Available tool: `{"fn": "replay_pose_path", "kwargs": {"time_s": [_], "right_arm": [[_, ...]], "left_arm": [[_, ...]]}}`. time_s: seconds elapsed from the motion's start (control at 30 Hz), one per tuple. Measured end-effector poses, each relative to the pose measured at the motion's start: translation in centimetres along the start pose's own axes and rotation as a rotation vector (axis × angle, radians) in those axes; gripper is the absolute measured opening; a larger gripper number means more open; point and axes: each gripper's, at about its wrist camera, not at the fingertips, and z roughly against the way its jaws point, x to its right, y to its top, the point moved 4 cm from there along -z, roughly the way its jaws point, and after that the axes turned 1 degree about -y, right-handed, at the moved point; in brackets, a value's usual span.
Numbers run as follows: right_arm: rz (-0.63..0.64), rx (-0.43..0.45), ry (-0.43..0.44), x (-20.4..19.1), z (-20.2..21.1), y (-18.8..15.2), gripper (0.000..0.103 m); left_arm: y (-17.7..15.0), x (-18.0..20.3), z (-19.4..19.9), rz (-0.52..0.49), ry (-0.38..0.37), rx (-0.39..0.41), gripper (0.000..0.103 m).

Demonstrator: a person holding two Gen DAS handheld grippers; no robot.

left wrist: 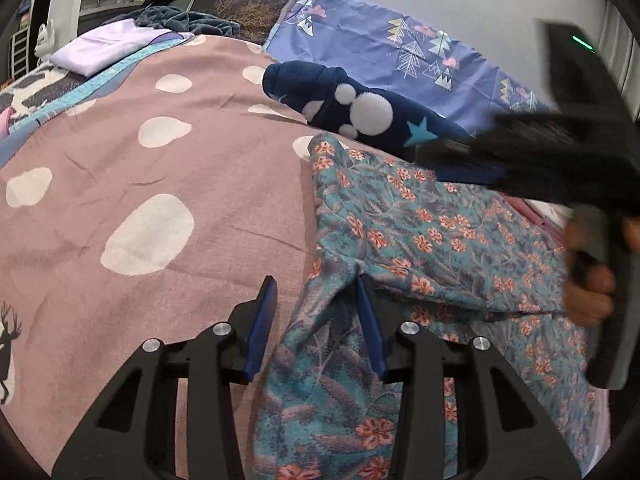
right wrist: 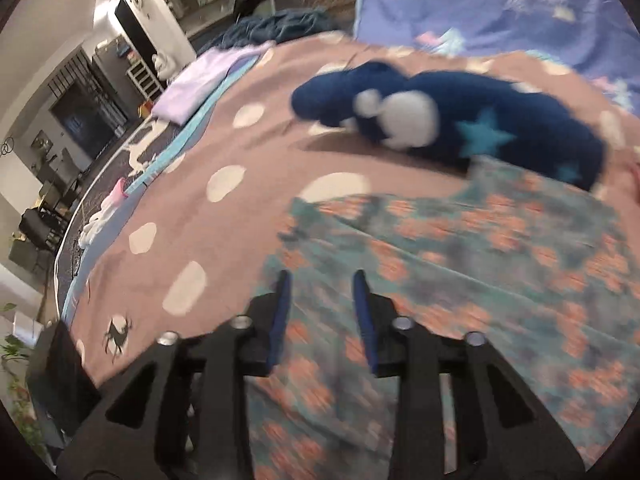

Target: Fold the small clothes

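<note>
**Floral garment spread for folding, both grippers over it**

The mauve bedspread with cream oval spots (left wrist: 160, 168) is my work surface, broad and flat enough to lay a garment out. At its far edge lies a lilac sheet printed with small triangular trees (left wrist: 400, 52), out of the way.

On the bedspread lies the teal floral-print cloth garment with orange blossoms (left wrist: 420, 232), spread toward my side, presumably so that its edges can be found and brought together. Just beyond it, touching or overlapping its far edge, lies a navy fleece garment with white round patches and turquoise stars (left wrist: 360, 108), which I judge to be waiting its turn. A folded pale lilac cloth (left wrist: 100, 50) sits well apart at the far left (possibly a finished piece).

My left gripper (left wrist: 316, 292) has its blue pads apart, with a raised ridge of the floral cloth between them; the right-hand pad touches the fabric, the other stands clear, so nothing is clamped.

My right gripper (right wrist: 322, 284) (the picture is blurred) hovers over the same garment, jaws apart and empty.
</note>
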Motion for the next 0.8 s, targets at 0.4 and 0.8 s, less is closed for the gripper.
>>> {"fn": "replay_pose_path", "kwargs": {"time_s": [0.4, 0.8], "right_arm": [[-0.004, -0.038, -0.038, -3.6, -8.9, 2.8, 0.002], [-0.05, 0.082, 0.024, 2.4, 3.2, -5.3, 0.026]], "left_arm": [[-0.1, -1.3, 0.1, 0.084, -0.005, 0.014, 0.006], [-0.4, -2.6, 0.0, 0.154, -0.076, -0.025, 0.012]]}}
